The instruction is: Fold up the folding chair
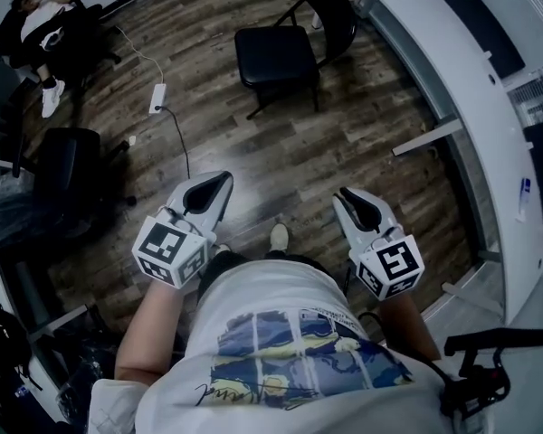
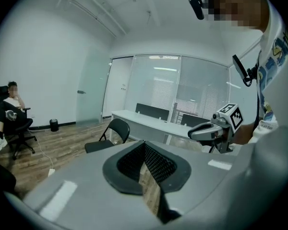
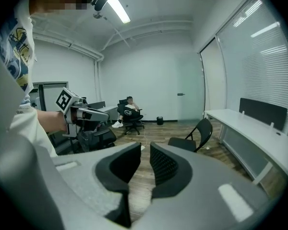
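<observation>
A black folding chair (image 1: 276, 57) stands unfolded on the wood floor, well ahead of both grippers, beside the long white desk. It also shows in the left gripper view (image 2: 110, 135) and the right gripper view (image 3: 192, 138), far beyond the jaws. My left gripper (image 1: 224, 179) is held in front of my body at the left, its jaws shut with nothing between them (image 2: 144, 145). My right gripper (image 1: 346, 194) is at the right, jaws a little apart and empty (image 3: 145, 150). Each gripper is visible from the other's camera.
A long white desk (image 1: 452, 70) runs along the glass wall at the right. A person sits in an office chair (image 1: 45, 25) at the far left. Another black office chair (image 1: 68, 165) stands left of me. A power strip (image 1: 157, 98) with cable lies on the floor.
</observation>
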### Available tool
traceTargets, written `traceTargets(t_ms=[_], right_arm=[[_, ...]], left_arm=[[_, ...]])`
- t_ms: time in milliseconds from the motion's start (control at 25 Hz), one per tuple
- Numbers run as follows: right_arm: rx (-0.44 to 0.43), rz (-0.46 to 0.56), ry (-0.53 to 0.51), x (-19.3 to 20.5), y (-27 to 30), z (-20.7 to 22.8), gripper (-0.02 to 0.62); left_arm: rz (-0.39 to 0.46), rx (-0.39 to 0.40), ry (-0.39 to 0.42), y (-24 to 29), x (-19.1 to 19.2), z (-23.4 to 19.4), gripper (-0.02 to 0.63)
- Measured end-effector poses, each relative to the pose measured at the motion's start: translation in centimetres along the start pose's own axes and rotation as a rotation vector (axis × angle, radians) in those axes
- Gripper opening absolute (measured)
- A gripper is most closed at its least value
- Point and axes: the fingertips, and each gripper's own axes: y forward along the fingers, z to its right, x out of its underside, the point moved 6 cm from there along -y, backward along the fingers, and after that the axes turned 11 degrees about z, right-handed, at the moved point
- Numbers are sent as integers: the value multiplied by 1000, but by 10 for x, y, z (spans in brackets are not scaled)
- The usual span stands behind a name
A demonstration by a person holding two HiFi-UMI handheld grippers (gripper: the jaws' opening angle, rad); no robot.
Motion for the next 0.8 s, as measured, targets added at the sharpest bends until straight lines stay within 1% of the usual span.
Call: traceTargets(t_ms=[120, 280, 520, 800], right_arm=[[-1, -5, -27, 5, -5, 21, 55], [-4, 1, -19, 6, -9, 41, 74], [17, 13, 15, 8, -11, 63, 77], [38, -23, 14, 7, 1, 82, 76]], left_arm=[[2, -30, 6, 17, 0, 9, 0], [-12, -60, 0, 30, -2, 14, 1], [-30, -41, 9, 51, -2, 19, 5], [-38, -23, 0, 78, -2, 5, 8]])
